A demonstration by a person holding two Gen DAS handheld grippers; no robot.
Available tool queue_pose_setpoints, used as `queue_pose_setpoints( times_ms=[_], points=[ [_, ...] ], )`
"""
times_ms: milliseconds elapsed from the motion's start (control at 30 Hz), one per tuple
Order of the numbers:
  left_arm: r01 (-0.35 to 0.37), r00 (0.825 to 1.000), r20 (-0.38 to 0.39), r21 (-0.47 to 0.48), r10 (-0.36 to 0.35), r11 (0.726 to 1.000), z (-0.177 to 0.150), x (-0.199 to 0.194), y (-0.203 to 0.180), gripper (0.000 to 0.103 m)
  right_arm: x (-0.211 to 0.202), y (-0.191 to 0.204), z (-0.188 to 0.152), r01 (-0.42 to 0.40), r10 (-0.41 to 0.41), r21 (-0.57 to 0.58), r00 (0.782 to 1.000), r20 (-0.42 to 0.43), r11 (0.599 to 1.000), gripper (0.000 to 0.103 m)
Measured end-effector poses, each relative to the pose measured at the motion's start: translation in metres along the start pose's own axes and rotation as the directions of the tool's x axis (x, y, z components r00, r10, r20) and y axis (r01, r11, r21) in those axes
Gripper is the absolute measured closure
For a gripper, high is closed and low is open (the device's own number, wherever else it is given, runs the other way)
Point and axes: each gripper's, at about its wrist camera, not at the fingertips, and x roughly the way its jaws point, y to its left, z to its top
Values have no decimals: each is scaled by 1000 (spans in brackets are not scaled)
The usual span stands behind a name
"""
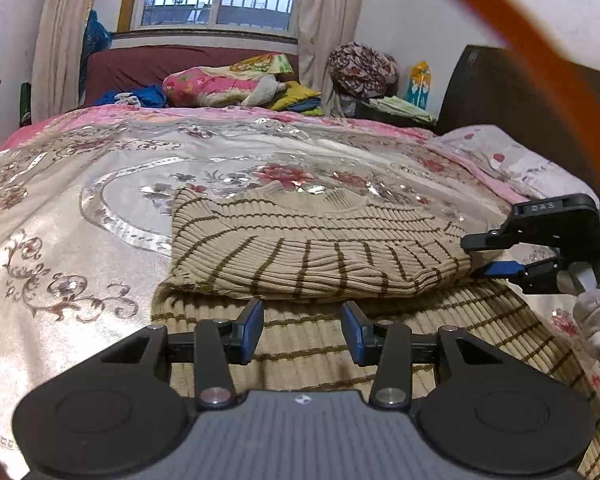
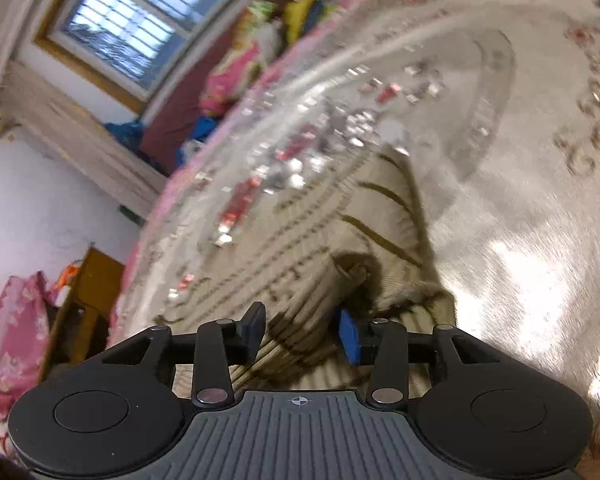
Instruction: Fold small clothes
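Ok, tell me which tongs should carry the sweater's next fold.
Right. The right tongs already straddle the folded edge of the striped sweater, fabric between the pads. The left tongs hang open over the lower layer, gripping nothing. Probably the right one closes and pulls.

The left gripper (image 1: 302,330) hovers low with its jaws apart and nothing between them, while the right gripper (image 2: 300,334), rolled sideways, has its jaws apart around a fold of cloth.

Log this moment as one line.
phase: folding | striped sweater: partly folded on bed | left gripper: open, empty | right gripper: open around sweater edge
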Motion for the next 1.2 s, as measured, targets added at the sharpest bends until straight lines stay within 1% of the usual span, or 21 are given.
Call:
queue_pose_setpoints(
  times_ms=[33, 100, 133, 200, 267, 300, 367, 400, 433, 467, 500, 533, 567, 600, 633, 700, 767, 900, 1033, 1133, 1200],
  points=[
    [-1, 1000, -6, 6, 1, 1000, 1, 1, -2, 55, 2, 0, 1, 9, -9, 5, 1000, -5, 1000, 77],
    [-2, 1000, -11, 18, 2, 1000, 3, 2, -5, 55, 3, 2, 4, 24, -24, 7, 1000, -12, 1000, 90],
    [-5, 1000, -10, 26, 6, 1000, 5, 3, -6, 55, 4, 4, 6, 15, -15, 11, 1000, -18, 1000, 93],
    [-14, 1000, -2, 39, 14, 999, 10, 2, -8, 55, 3, 13, 12, -21, 21, 0, 1000, -13, 1000, 94],
    [-20, 1000, 19, 41, 20, 999, 17, -1, -9, 55, -6, 28, 19, -98, 99, -27, 995, 19, 995, 94],
    [-23, 999, 35, 39, 21, 999, 21, -3, -9, 55, -12, 34, 22, -139, 140, -38, 989, 37, 990, 95],
    [-28, 998, 63, 28, 26, 999, 26, -5, -8, 55, -30, 49, 26, -232, 241, -95, 966, 99, 968, 95],
    [-31, 997, 71, 20, 29, 999, 28, -4, -8, 55, -35, 52, 27, -251, 265, -124, 956, 122, 960, 95],
    [-33, 997, 72, 15, 32, 999, 29, -2, -7, 55, -40, 52, 26, -247, 270, -159, 952, 144, 956, 95],
    [-37, 997, 66, 13, 36, 999, 29, 2, -6, 54, -39, 49, 25, -222, 250, -177, 957, 150, 959, 95],
    [-43, 998, 53, 14, 42, 999, 28, 7, -5, 54, -34, 43, 23, -175, 203, -187, 968, 145, 967, 92],
    [-48, 998, 38, 19, 47, 999, 25, 12, -4, 54, -22, 33, 20, -94, 118, -196, 986, 118, 976, 91],
    [-55, 998, 15, 27, 55, 998, 23, 18, -4, 54, -8, 23, 18, 4, 13, -193, 996, 85, 981, 91],
    [-69, 998, -13, 40, 69, 997, 20, 25, -4, 54, 3, 13, 15, 66, -56, -185, 997, 58, 980, 91],
    [-82, 996, -34, 50, 84, 995, 17, 29, -5, 54, 10, 4, 12, 94, -90, -178, 995, 34, 980, 91],
    [-90, 994, -62, 64, 94, 994, 12, 33, -4, 54, 7, -5, 9, 61, -56, -143, 998, 42, 988, 91],
    [-90, 993, -70, 63, 94, 994, 10, 32, -2, 54, 2, -3, 11, 54, -48, -137, 998, 51, 989, 89],
    [-87, 996, -26, 44, 88, 995, 20, 24, -2, 54, -12, 11, 12, 112, -92, -215, 991, 99, 970, 89],
    [-80, 997, 23, 23, 79, 997, 32, 24, -5, 54, -31, 26, 5, 150, -104, -292, 981, 165, 945, 89],
    [-71, 997, 33, 10, 70, 997, 40, 35, -9, 54, -27, 35, -1, 160, -108, -354, 981, 163, 922, 89],
    [-67, 998, 16, 1, 67, 998, 42, 47, -9, 54, -20, 37, -5, 157, -112, -373, 984, 141, 914, 89]
  ],
)
